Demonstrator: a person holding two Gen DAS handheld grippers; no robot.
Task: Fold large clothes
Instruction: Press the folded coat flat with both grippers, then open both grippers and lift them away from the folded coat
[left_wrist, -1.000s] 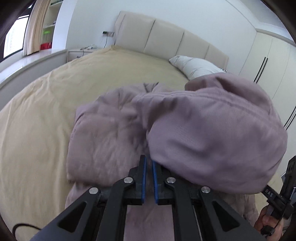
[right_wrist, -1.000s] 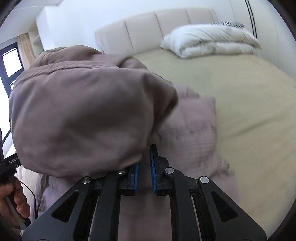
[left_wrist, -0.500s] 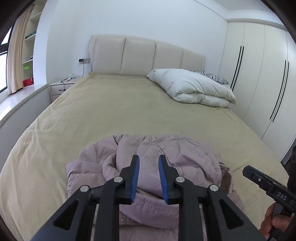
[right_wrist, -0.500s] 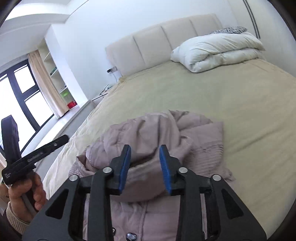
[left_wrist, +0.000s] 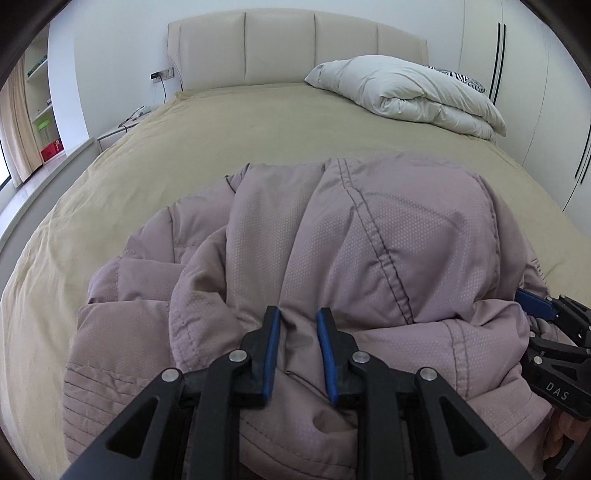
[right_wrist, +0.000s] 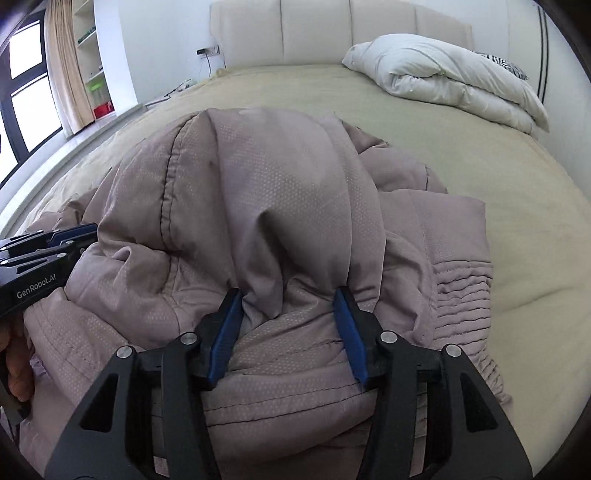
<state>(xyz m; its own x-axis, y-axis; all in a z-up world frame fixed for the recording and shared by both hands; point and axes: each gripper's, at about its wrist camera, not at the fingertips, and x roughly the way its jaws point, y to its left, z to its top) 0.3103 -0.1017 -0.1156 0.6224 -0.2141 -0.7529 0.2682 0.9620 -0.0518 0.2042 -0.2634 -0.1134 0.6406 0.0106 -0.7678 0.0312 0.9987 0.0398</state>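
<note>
Left wrist view: my left gripper, clamped on the hood a second ago, has just let go; its jaws stand slightly parted at lower centre, fabric between them but unpinched. The mauve padded jacket lies heaped mid-frame on the tan bed.

Right wrist view: my right gripper, jaws wider apart, has likewise released; the hood now rests folded down over the jacket's body, filling the centre. That fold looks finished.
</note>
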